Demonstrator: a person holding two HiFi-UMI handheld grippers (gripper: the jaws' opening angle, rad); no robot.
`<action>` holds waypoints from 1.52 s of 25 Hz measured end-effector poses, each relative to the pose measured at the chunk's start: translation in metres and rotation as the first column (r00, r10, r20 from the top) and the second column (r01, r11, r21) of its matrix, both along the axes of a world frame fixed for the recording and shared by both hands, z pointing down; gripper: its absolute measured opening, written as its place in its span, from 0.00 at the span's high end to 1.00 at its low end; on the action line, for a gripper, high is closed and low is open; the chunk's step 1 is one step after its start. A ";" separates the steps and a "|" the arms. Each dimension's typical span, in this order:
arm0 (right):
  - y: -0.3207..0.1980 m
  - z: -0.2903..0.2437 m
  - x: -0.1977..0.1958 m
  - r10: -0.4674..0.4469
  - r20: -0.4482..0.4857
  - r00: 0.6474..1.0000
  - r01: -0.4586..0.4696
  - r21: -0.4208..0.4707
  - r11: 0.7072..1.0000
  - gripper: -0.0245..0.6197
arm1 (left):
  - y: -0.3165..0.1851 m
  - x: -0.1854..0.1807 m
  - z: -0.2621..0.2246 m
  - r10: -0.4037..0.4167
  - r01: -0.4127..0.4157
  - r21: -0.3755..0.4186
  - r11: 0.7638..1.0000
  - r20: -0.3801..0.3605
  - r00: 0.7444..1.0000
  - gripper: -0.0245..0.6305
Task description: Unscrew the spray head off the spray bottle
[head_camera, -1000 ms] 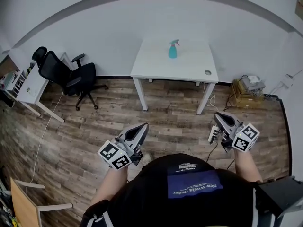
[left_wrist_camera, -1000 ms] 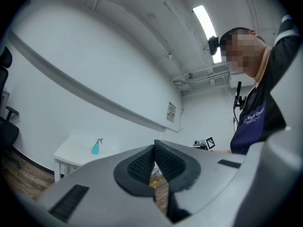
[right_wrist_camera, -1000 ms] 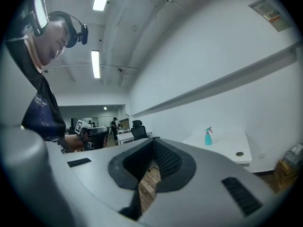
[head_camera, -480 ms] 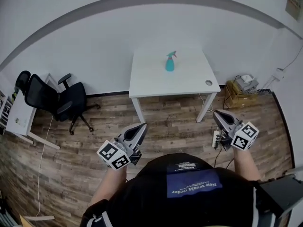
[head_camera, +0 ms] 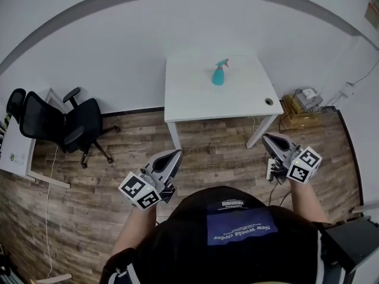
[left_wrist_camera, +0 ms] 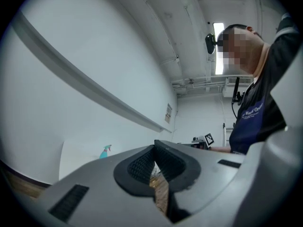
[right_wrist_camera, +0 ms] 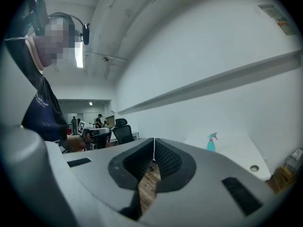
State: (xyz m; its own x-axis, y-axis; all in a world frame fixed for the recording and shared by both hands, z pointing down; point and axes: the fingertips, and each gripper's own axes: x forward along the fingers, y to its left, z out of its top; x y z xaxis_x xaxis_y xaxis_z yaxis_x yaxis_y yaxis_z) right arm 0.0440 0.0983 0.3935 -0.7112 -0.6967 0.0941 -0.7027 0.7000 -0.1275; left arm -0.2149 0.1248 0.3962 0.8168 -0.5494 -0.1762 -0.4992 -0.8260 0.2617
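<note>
left tool (head_camera: 175, 154) was clenched, jaws together with nothing between them. it was held over the brown wood-plank floor (head_camera: 219, 149), aimed toward the white rectangular surface (head_camera: 189, 96). right tool (head_camera: 267, 137) was likewise clenched and empty, just beside the surface's near right leg in the head view. the teal plastic spray bottle (head_camera: 218, 76) stood upright on the surface, well ahead of both tools and between their lines of aim, with its spray head (head_camera: 223, 62) fitted on top. a black wheeled office chair (head_camera: 65, 123) stood well to the left of the left tool.
</note>
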 end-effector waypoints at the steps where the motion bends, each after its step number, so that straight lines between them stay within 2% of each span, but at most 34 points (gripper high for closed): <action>1: -0.008 0.001 -0.001 -0.002 0.002 1.000 0.002 -0.003 1.000 0.97 | -0.007 -0.001 0.003 -0.005 0.005 -0.007 1.000 -0.002 1.000 0.96; 5: -0.039 0.007 0.005 -0.031 0.015 0.999 0.032 -0.011 0.999 0.97 | -0.032 0.008 0.010 -0.024 0.024 -0.033 0.999 0.009 1.000 0.96; 10: -0.095 0.013 0.031 -0.093 0.041 0.995 0.093 -0.009 0.996 0.97 | -0.075 0.037 0.004 -0.075 0.076 -0.018 0.997 0.043 0.996 0.96; 18: -0.199 0.004 0.114 -0.173 0.057 0.983 0.171 0.042 0.984 0.97 | -0.157 0.122 -0.018 -0.173 0.174 -0.002 0.985 0.059 0.983 0.96; 24: -0.253 0.010 0.169 -0.202 0.085 0.976 0.200 0.033 0.979 0.97 | -0.205 0.175 -0.020 -0.213 0.216 -0.019 0.976 0.089 0.973 0.96; 30: -0.292 0.035 0.199 -0.185 0.130 0.974 0.189 -0.023 0.982 0.97 | -0.244 0.206 -0.007 -0.204 0.213 -0.060 0.975 0.134 0.970 0.96; 38: -0.328 0.046 0.196 -0.134 0.097 0.986 0.139 -0.045 0.989 0.97 | -0.297 0.202 0.004 -0.140 0.148 -0.060 0.987 0.125 0.982 0.96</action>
